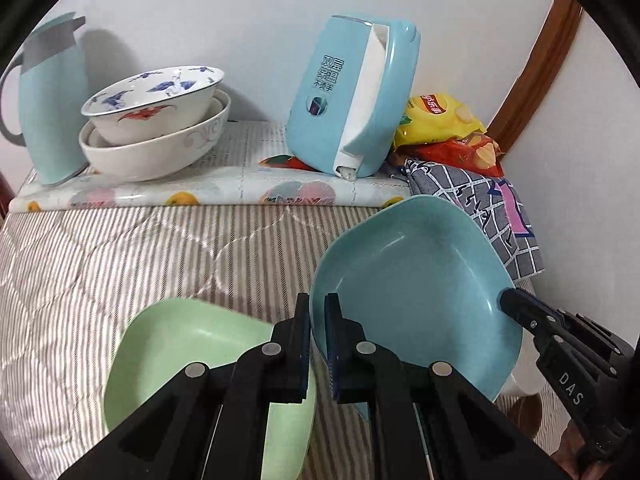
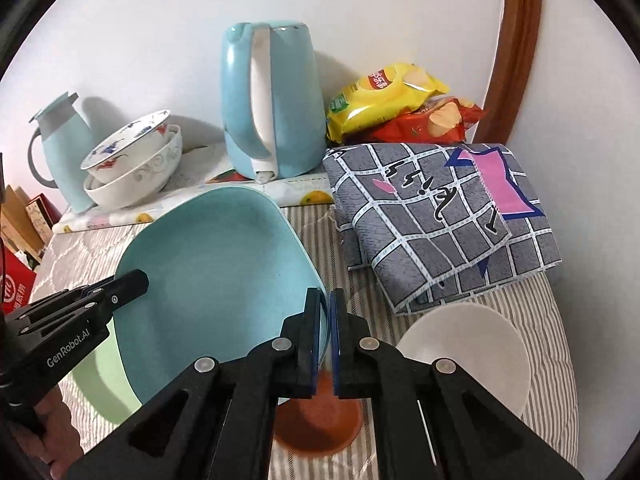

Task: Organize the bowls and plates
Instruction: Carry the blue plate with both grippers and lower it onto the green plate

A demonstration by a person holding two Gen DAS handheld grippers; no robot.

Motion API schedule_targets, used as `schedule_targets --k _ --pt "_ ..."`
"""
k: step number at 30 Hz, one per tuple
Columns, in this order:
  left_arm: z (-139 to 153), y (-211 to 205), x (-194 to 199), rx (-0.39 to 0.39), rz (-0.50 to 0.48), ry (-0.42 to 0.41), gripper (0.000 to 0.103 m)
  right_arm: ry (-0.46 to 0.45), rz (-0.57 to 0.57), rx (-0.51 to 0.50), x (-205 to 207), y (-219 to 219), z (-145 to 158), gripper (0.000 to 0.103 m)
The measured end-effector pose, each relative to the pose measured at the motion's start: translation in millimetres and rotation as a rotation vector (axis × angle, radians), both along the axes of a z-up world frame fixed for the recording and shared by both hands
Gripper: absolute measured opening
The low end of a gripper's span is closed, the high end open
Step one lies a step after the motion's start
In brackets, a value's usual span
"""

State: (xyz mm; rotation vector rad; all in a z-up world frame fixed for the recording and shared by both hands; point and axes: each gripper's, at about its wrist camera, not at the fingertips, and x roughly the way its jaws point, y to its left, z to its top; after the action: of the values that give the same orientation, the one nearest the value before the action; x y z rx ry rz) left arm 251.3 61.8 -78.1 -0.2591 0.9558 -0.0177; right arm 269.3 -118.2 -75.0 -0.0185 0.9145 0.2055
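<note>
A blue square plate (image 1: 416, 280) is held up between both grippers, above the striped cloth. My left gripper (image 1: 317, 344) is shut on its left rim. My right gripper (image 2: 325, 340) is shut on its right rim, and the plate also shows in the right wrist view (image 2: 224, 272). A green square plate (image 1: 188, 356) lies on the cloth below the left gripper, and it also shows in the right wrist view (image 2: 100, 384). A white round plate (image 2: 472, 344) and a brown-orange bowl (image 2: 320, 420) lie under the right gripper. Stacked patterned bowls (image 1: 156, 120) stand at the back left.
A blue kettle (image 1: 352, 96) and a blue thermos jug (image 1: 52, 96) stand on a fruit-patterned mat (image 1: 224, 192) by the wall. Snack bags (image 2: 396, 100) and a folded grey checked cloth (image 2: 448, 216) lie at the back right. A wooden frame (image 2: 516, 40) leans on the wall.
</note>
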Motion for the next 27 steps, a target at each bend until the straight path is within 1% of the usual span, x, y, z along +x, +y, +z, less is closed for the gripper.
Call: schedule_targets --k 2,10,15,27 --pt "2.9 3.5 -7.9 -0.009 0.003 -0.004 0.007 -0.010 0.008 -0.004 -9.3 2.7 4.9 0.005" --pt "18.7 7.4 -39.6 0.001 0.013 -0.028 0.007 -0.035 0.010 0.006 -42.1 7.1 19.9 0.005" --pt "27.4 9.7 -56.5 -0.005 0.019 -0.044 0.007 -0.048 0.015 0.014 -57.6 8.0 27.7 0.005" --pt "43.4 16.9 -96.1 0.011 0.044 -0.079 0.007 -0.081 0.036 0.040 -95.4 12.9 44.2 0.005"
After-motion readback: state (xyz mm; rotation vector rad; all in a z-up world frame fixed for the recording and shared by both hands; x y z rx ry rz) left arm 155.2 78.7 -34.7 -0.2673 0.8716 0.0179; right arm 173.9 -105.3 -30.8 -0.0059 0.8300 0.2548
